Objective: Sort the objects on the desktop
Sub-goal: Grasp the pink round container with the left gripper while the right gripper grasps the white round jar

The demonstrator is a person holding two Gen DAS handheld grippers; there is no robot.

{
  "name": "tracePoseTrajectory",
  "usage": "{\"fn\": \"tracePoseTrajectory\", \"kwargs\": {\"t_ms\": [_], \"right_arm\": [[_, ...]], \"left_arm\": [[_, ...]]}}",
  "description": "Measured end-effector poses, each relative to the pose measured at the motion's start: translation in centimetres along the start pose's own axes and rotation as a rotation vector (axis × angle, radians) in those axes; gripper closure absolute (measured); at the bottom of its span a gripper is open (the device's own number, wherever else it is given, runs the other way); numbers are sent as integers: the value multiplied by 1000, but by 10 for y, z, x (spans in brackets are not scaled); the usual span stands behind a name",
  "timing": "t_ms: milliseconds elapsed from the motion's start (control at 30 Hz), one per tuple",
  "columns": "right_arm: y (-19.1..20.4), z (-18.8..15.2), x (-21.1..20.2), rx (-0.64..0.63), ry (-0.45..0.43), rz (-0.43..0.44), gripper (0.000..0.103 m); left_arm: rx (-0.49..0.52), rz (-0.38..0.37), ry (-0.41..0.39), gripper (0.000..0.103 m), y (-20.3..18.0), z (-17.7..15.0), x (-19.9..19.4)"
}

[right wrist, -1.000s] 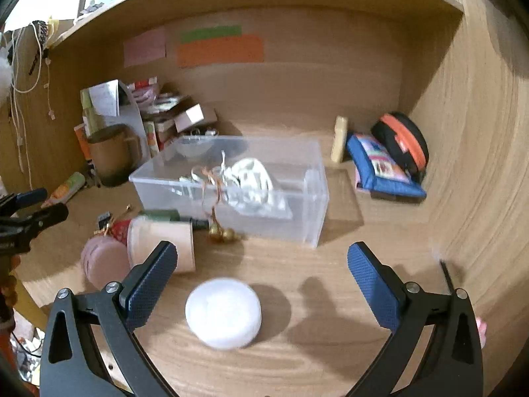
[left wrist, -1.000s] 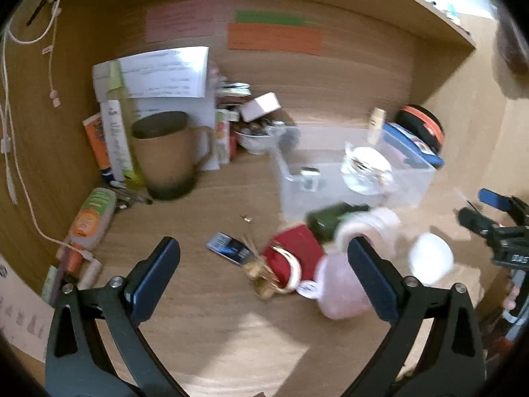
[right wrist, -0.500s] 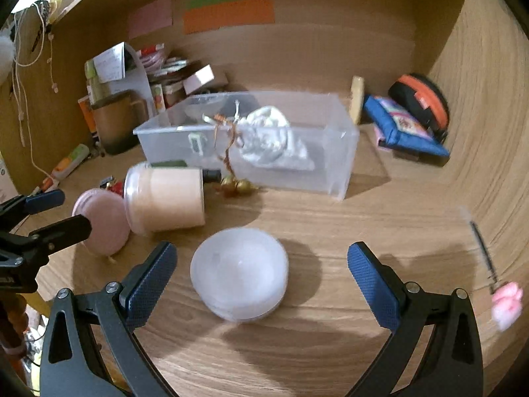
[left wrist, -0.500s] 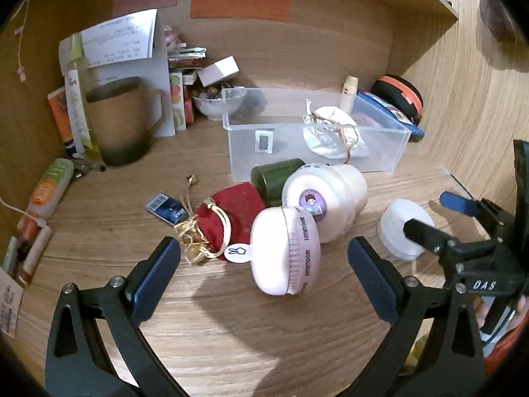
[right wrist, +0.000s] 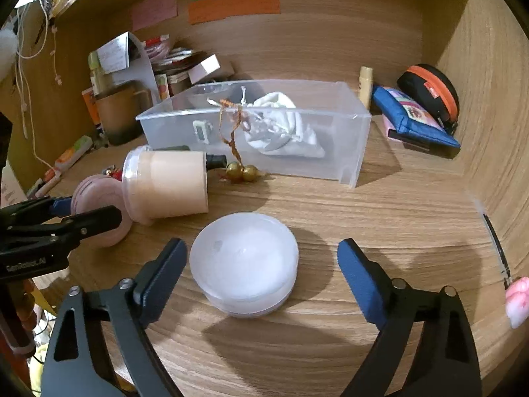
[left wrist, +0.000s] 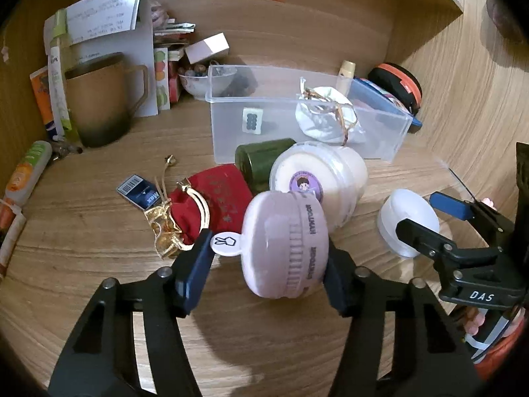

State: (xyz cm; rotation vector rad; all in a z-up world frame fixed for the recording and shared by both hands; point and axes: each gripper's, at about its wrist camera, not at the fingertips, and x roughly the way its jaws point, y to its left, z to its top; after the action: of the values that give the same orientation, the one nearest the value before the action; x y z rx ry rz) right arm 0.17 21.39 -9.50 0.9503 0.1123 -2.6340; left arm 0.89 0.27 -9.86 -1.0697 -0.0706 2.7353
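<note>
A pale pink round case [left wrist: 284,244] lies on its edge on the wooden desk, between the fingers of my left gripper [left wrist: 269,244]. Those jaws are closing: the right pad is at the case's side and the left pad stands a little off it, by its white tag. A frosted white round container [right wrist: 244,261] sits flat between the fingers of my right gripper [right wrist: 261,243], whose jaws are also closing, with a gap left on the right side. A clear plastic bin [right wrist: 330,152] behind holds a white pouch [right wrist: 284,125].
A cream jar [left wrist: 324,172] lying on its side, a green bottle [left wrist: 261,162], a red pouch [left wrist: 218,195] and a gold pouch [left wrist: 162,228] crowd the pink case. A brown mug [left wrist: 99,106] stands back left. A blue pouch [right wrist: 413,115] lies back right.
Both grippers came down and forward onto the desk. The left jaws narrowed around the pink case, and the right jaws narrowed around the white container.
</note>
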Motion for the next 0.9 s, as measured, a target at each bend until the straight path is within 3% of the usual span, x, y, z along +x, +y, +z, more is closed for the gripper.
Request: {"fn": "tracePoseTrajectory", "kwargs": {"t_ms": [133,367,900], "right_arm": [[1,-3,6,10,20,24,20],[5,-7,11,9,26,28,40],[-6,9,-8,43,-33,43,40]], "left_arm": [[16,19,-6,44,-4,-1,1],[13,7,-21,45,-9,1,5],[2,21,-80,45,2,14,-15]]}}
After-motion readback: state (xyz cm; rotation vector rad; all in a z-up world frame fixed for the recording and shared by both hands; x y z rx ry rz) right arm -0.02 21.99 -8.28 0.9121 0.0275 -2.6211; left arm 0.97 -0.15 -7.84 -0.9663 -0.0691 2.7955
